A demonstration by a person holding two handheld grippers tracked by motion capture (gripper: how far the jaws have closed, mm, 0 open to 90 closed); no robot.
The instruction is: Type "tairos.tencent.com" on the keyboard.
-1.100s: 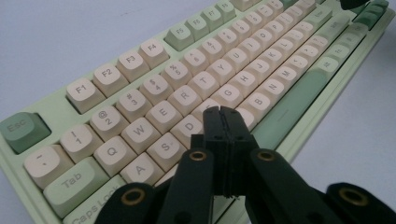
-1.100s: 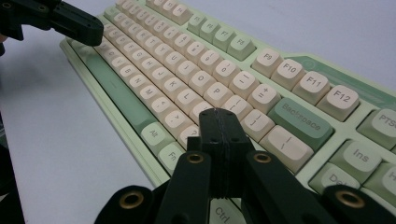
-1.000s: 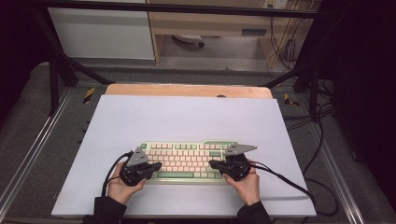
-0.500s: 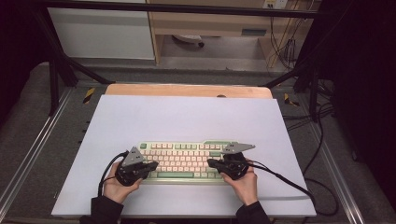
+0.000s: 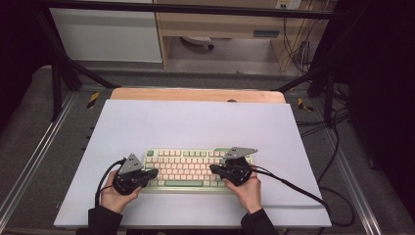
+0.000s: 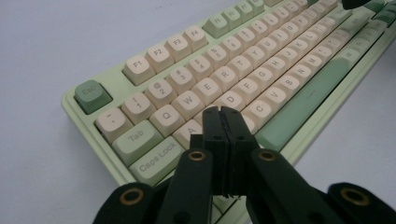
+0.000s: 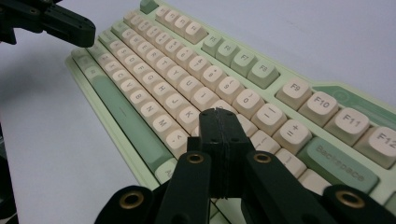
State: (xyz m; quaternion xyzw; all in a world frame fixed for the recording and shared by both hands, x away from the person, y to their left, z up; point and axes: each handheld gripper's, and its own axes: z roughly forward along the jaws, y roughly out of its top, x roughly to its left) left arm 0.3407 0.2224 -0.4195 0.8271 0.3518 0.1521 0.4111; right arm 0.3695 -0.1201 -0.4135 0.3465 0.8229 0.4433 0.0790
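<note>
Flanking the keyboard (image 5: 191,169), closed hand-held grippers overhang its end keys

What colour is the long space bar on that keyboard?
The space bar is a soft sage green, darker than the pale green keyboard case; the left gripper view shows it best.

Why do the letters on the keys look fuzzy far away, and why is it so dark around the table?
In the left gripper view, the keyboard is sharp near the shut left gripper and blurs toward the far end. In the right gripper view it is the same beyond the right gripper. In the high view, light falls on the table while the surroundings stay dark.
</note>
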